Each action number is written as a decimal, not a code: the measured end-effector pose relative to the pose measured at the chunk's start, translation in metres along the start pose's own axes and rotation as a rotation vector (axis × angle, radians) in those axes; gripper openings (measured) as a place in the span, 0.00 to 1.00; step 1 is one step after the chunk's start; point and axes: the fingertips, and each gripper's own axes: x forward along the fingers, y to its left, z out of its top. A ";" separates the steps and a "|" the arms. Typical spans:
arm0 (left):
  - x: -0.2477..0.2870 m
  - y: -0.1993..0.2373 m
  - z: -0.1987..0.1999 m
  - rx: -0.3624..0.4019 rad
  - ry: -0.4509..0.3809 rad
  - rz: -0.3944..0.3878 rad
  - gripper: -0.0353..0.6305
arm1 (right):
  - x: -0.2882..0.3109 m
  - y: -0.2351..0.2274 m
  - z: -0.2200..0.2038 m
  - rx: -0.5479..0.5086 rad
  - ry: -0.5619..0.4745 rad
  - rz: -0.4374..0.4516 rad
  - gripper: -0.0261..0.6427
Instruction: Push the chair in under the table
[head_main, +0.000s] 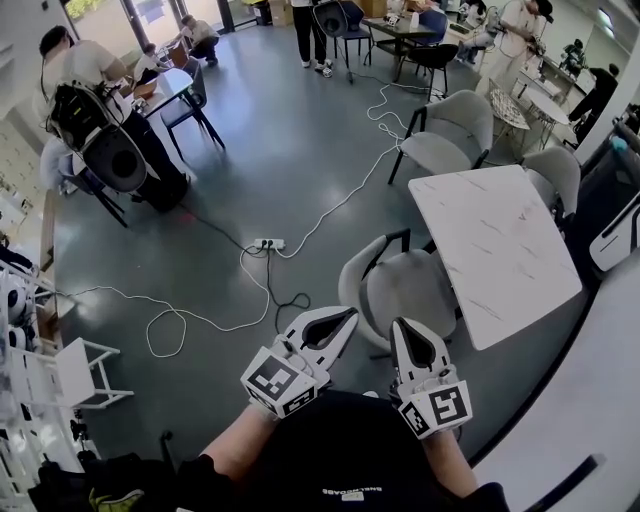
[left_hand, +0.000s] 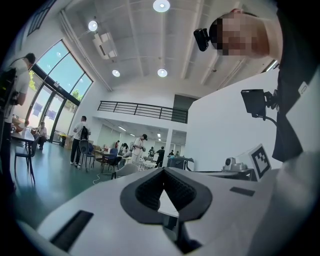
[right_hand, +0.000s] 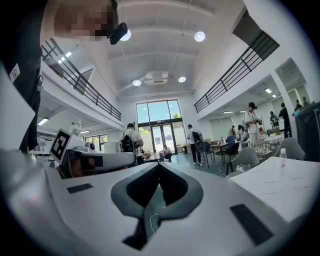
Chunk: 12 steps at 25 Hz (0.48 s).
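Head view: the grey chair (head_main: 400, 288) stands on the floor (head_main: 280, 150) at the long left side of the white bench (head_main: 495, 250). Its curved back is turned toward the person and its seat faces the bench. The bench's edge covers the far side of the seat; the rest of the seat and the whole back stand clear of the bench.

The left gripper (head_main: 345, 318) is held low in front of the person and points at the lower left part of the chair back. Its tip is just beside the back; contact cannot be confirmed. The left fingers (left_hand: 145, 190) are clenched tip to tip with nothing between them.

The right gripper (head_main: 398, 325) is alongside, close to the left one, and points at the near edge of the chair. Contact cannot be confirmed here either. The right fingers (right_hand: 140, 187) are likewise clenched and hold nothing.

Surroundings: a second grey chair (head_main: 445, 135) stands at the bench's far end, and a third (head_main: 555, 172) at its far right side. A power strip (head_main: 268, 243) lies on the floor, well apart from the chair, with a white cable (head_main: 345, 195) running off toward the far tables. Several people stand or sit in the background, well apart from the bench.
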 end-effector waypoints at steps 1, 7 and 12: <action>-0.002 0.000 -0.001 0.000 0.004 0.002 0.06 | 0.000 0.001 0.000 0.000 0.001 0.000 0.06; -0.008 -0.001 -0.003 -0.003 0.019 0.005 0.06 | -0.003 0.002 0.002 0.019 -0.003 -0.006 0.06; -0.008 -0.002 -0.006 -0.010 0.015 0.009 0.06 | -0.004 0.006 -0.002 0.020 0.004 0.011 0.06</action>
